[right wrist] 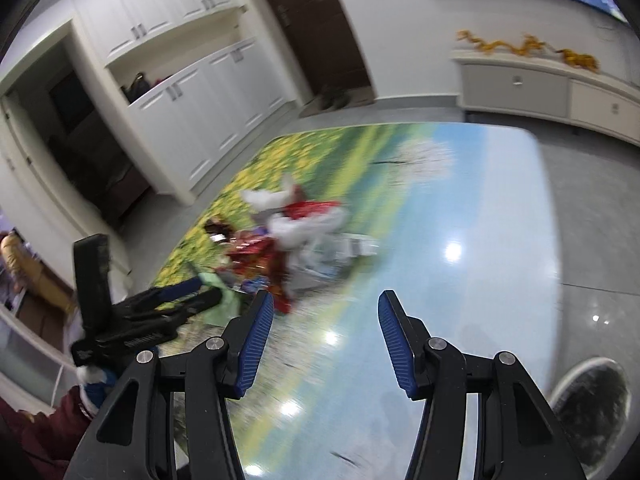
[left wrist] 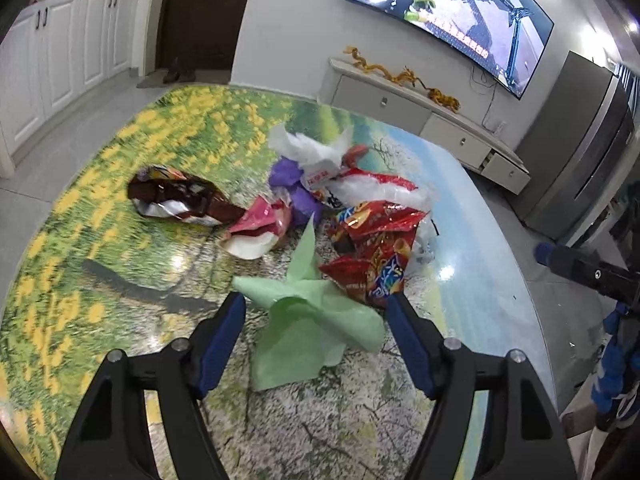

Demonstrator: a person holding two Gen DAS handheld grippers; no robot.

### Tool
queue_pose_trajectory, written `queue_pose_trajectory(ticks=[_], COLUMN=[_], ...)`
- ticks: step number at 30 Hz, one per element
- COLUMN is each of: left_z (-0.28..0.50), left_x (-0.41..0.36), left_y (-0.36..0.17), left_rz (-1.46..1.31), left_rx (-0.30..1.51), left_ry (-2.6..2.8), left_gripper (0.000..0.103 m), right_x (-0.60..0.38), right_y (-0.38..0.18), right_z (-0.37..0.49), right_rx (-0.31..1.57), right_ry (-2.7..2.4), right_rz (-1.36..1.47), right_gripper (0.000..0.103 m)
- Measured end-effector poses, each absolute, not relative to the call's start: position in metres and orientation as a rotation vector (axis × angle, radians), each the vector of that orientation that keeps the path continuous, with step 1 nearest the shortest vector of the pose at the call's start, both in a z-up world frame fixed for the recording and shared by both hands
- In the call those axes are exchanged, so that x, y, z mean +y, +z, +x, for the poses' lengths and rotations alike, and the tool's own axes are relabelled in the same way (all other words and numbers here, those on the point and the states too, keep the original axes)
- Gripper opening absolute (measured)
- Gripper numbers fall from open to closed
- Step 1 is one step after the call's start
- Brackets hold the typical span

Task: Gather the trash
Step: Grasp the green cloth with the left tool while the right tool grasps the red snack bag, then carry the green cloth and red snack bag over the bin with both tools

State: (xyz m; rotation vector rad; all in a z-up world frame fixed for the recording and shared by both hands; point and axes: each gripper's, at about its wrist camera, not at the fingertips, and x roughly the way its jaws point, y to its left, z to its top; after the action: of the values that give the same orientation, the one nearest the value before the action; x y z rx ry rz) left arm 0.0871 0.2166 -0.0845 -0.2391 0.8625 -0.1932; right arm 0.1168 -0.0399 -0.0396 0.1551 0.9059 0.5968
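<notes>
A heap of trash lies on the table (left wrist: 100, 248) with its landscape print. Nearest is a crumpled green paper (left wrist: 308, 328), and my left gripper (left wrist: 315, 300) stands open with that paper between its blue pads, which do not press on it. Behind it lie a red snack bag (left wrist: 372, 252), a pink wrapper (left wrist: 260, 228), a brown foil wrapper (left wrist: 180, 200), purple paper (left wrist: 292, 188) and white plastic (left wrist: 312, 148). My right gripper (right wrist: 326, 296) is open and empty over the table's blue side, right of the blurred trash heap (right wrist: 288, 236). The left gripper (right wrist: 180, 300) shows there at the heap's near edge.
A round white-rimmed bin (right wrist: 588, 400) with a dark inside stands on the floor beyond the table's right edge. A low TV cabinet (left wrist: 420, 112) and screen (left wrist: 448, 12) line the far wall. White cupboards (left wrist: 60, 64) and a brown door (left wrist: 204, 16) are at the left.
</notes>
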Motion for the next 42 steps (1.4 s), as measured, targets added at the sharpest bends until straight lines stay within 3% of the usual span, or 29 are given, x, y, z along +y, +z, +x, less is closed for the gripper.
queue_pose_trajectory(ticks=[4,9,14,18,20,21,24,33,42], left_z=[0.094,0.092,0.087,0.08,0.076,0.073,0.069,0.048,0.034], left_x=[0.216,0.224,0.231,0.233,0.235,0.236,0.24,0.234,0.18], left_y=[-0.094,-0.102,-0.102,-0.102,-0.1,-0.098,-0.094,-0.069,-0.033], left_rz=[-0.265,-0.29,-0.321,-0.334,-0.34,-0.344,-0.349,-0.318,-0.205], left_rx=[0.889,0.895,0.884,0.877,0.871,0.864,0.848,0.792,0.738], left_ry=[-0.214,-0.238,-0.262,-0.265,-0.257,-0.25,-0.236,-0.208,-0.266], left_gripper=[0.071,0.05,0.04,0.035,0.032,0.032,0.031,0.031,0.031], right_x=[-0.006,0.03,0.046,0.058,0.062,0.062,0.056,0.009,-0.078], right_y=[-0.051,-0.071,-0.084,-0.093,-0.098,-0.099,-0.094,-0.056,-0.031], right_z=[0.137,0.154,0.163,0.169,0.17,0.17,0.162,0.123,0.077], right_rx=[0.937,0.987,1.019,1.041,1.049,1.05,1.029,0.921,0.818], right_ry=[0.668,0.733,0.755,0.766,0.77,0.775,0.803,0.811,0.701], right_rz=[0.151,0.133,0.125,0.118,0.118,0.125,0.148,0.2,0.279], right_gripper=[0.054,0.054,0.05,0.038,0.024,0.013,0.009,0.009,0.009])
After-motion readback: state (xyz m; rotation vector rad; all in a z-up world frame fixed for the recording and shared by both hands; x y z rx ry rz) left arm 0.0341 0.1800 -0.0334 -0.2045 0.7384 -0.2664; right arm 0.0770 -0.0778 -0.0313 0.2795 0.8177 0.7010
